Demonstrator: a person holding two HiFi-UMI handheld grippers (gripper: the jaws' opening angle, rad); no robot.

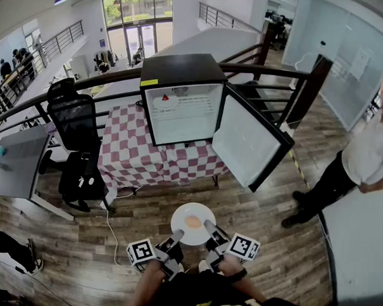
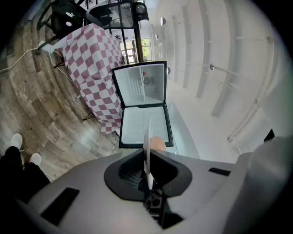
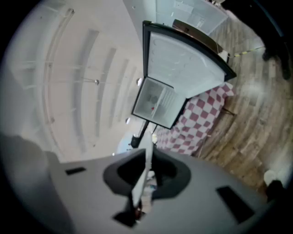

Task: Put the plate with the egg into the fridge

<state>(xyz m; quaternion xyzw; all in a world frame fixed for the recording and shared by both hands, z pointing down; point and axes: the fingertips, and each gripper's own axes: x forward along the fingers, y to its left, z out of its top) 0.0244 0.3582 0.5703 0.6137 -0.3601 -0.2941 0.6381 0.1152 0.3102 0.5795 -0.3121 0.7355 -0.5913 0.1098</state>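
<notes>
A white plate [image 1: 193, 223] with a pale brown egg [image 1: 193, 222] on it hangs above the wooden floor, in front of the person. My left gripper [image 1: 175, 239] is shut on its near left rim and my right gripper [image 1: 210, 231] on its near right rim. The left gripper view shows the plate [image 2: 147, 146] edge-on between the jaws of the left gripper [image 2: 148, 176], with the egg [image 2: 158, 143] beside it. In the right gripper view the plate rim [image 3: 147, 160] is pinched in the right gripper [image 3: 145, 180]. The small black fridge [image 1: 184, 104] stands ahead on a table, its door [image 1: 249, 145] swung open to the right.
The fridge sits on a table with a red-and-white checked cloth [image 1: 128, 153]. A black office chair [image 1: 75, 128] and a grey desk [image 1: 17, 160] stand at the left. A person [image 1: 355, 169] stands at the right, by a white counter [image 1: 358, 245]. A railing [image 1: 271, 73] runs behind.
</notes>
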